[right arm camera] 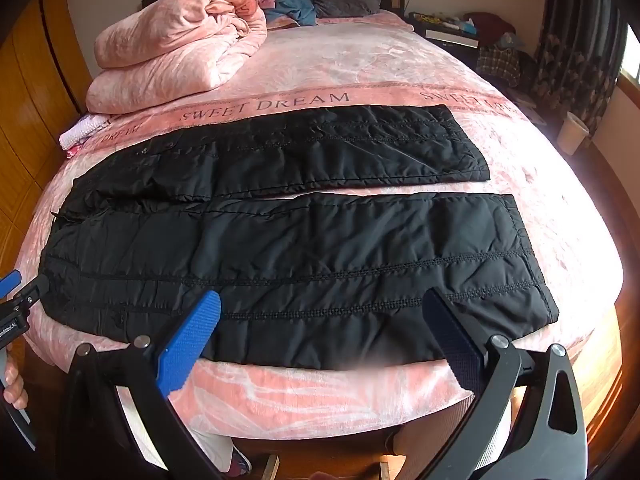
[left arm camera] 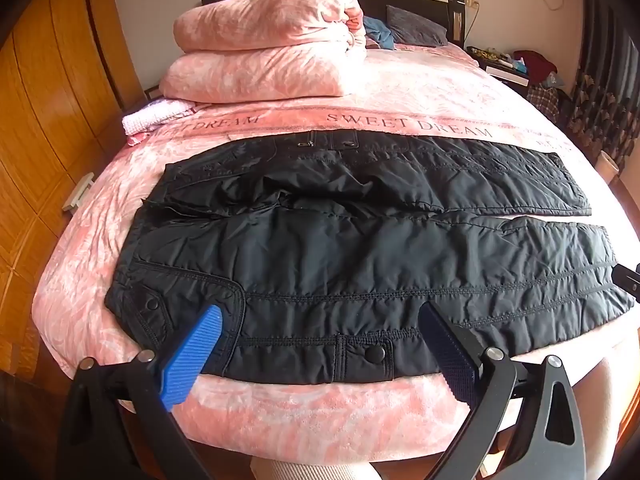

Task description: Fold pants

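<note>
Black quilted pants [left arm camera: 340, 252] lie flat across the pink bed, waist to the left and both legs running right, with a narrow gap between the legs. My left gripper [left arm camera: 320, 316] hovers open over the near waist edge, its blue fingers [left arm camera: 196, 352] either side of a snap tab. In the right wrist view the same pants [right arm camera: 304, 248] fill the middle, and my right gripper [right arm camera: 320, 304] stands open above the near leg's lower part, close to the hem. Nothing is between either pair of jaws. The left gripper [right arm camera: 16, 292] shows at that view's left edge.
A folded pink duvet [left arm camera: 268, 44] is stacked at the bed's far left, with a dark pillow [left arm camera: 416, 26] and blue clothing behind. Wooden wardrobe doors [left arm camera: 44, 120] line the left. A cluttered nightstand [right arm camera: 452, 28] and a white bin [right arm camera: 572, 132] stand at the right.
</note>
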`<control>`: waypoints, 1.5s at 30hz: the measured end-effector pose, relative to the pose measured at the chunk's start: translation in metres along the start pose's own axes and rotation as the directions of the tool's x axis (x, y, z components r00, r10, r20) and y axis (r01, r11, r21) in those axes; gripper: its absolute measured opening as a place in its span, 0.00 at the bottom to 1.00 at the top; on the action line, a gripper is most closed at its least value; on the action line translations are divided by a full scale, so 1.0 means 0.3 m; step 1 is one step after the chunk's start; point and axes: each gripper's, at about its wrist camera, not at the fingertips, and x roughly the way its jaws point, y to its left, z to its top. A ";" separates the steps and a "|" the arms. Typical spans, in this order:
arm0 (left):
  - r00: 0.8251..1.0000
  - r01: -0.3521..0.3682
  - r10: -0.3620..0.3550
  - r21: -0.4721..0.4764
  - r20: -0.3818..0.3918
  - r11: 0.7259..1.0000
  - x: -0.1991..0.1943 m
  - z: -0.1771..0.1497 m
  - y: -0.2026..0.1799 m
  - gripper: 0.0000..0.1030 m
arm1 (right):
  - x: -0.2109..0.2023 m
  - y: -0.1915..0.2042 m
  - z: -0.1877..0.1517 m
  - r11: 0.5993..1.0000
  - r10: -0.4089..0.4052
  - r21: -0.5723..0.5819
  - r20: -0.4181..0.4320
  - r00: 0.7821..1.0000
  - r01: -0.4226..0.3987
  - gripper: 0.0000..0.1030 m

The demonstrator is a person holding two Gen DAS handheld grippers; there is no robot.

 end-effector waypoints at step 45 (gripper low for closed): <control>0.988 0.125 -0.123 0.021 -0.089 0.992 0.335 0.434 -0.164 0.96 | 0.331 -0.270 0.468 0.988 0.149 -0.045 -0.005 0.989 -0.149 0.98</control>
